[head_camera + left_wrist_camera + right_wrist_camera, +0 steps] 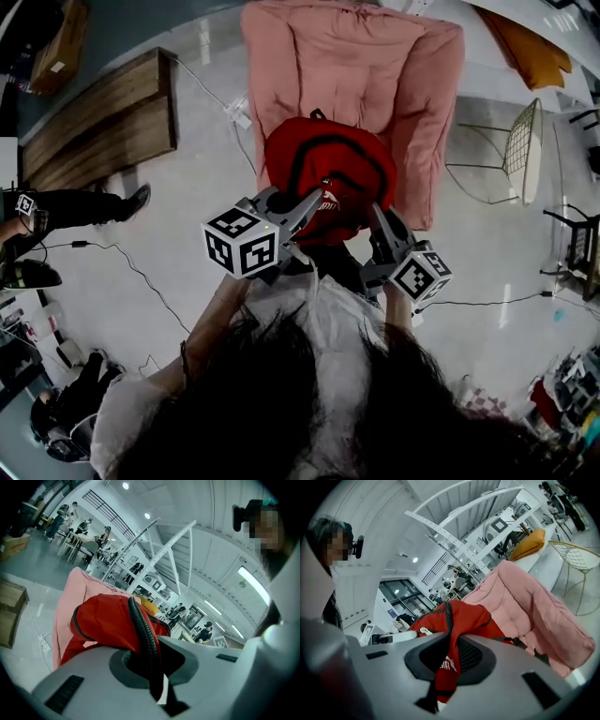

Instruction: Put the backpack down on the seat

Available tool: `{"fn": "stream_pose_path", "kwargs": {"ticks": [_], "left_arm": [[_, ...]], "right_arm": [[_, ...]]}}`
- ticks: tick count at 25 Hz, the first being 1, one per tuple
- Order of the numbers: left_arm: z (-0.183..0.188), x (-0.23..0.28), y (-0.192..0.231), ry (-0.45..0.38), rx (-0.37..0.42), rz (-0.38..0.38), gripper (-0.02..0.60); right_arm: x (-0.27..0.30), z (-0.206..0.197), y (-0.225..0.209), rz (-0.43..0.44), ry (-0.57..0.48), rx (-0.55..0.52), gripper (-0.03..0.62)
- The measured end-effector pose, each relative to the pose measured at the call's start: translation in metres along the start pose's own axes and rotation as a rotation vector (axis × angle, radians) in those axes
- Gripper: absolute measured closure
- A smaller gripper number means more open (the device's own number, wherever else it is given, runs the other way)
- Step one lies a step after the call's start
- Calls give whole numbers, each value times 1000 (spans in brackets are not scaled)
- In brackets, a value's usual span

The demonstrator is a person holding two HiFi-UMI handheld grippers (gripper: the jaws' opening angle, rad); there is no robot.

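A red backpack (323,164) with black piping hangs over the front of the seat of a pink armchair (375,56). Both grippers hold it from the near side. My left gripper (314,199) is shut on the pack's ribbed black strap (143,634), with the red backpack body (103,620) bulging beyond the jaws. My right gripper (373,211) is shut on a fold of the backpack's red fabric (447,660) with a white logo. In the right gripper view the backpack top (464,616) sits in front of the pink armchair (534,602). Whether the pack's bottom rests on the seat is hidden.
A wooden bench (103,112) stands at the left. A power strip (236,110) and cable lie on the floor beside the chair. A wire chair (525,150) is at the right, and an orange cushion (530,47) lies behind it. A person's legs (75,202) are at far left.
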State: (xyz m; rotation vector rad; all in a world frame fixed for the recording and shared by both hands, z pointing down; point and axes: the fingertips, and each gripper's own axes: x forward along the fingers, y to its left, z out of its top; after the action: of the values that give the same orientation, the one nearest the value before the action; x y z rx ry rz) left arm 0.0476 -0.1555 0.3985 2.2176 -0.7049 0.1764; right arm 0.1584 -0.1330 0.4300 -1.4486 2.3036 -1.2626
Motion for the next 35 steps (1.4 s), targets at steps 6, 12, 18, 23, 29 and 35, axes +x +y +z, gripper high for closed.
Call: {"fn": "stream_pose_path", "kwargs": {"ticks": [6, 12, 18, 23, 29, 35], "left_arm": [[16, 51, 20, 17, -57, 51, 538], [14, 96, 54, 44, -128, 94, 540], [3, 132, 101, 75, -187, 147, 538], [-17, 145, 161, 120, -238, 245, 538], [-44, 158, 211, 163, -286, 301, 538], [-55, 183, 253, 171, -344, 308, 538]], "right_arm": [[25, 33, -42, 4, 76, -4, 540], [57, 50, -87, 3, 138, -30, 540], [94, 46, -130, -15, 204, -41, 540], [137, 21, -159, -23, 260, -14, 540], [173, -9, -199, -62, 312, 9, 540], [201, -17, -235, -106, 340, -75, 540]]}}
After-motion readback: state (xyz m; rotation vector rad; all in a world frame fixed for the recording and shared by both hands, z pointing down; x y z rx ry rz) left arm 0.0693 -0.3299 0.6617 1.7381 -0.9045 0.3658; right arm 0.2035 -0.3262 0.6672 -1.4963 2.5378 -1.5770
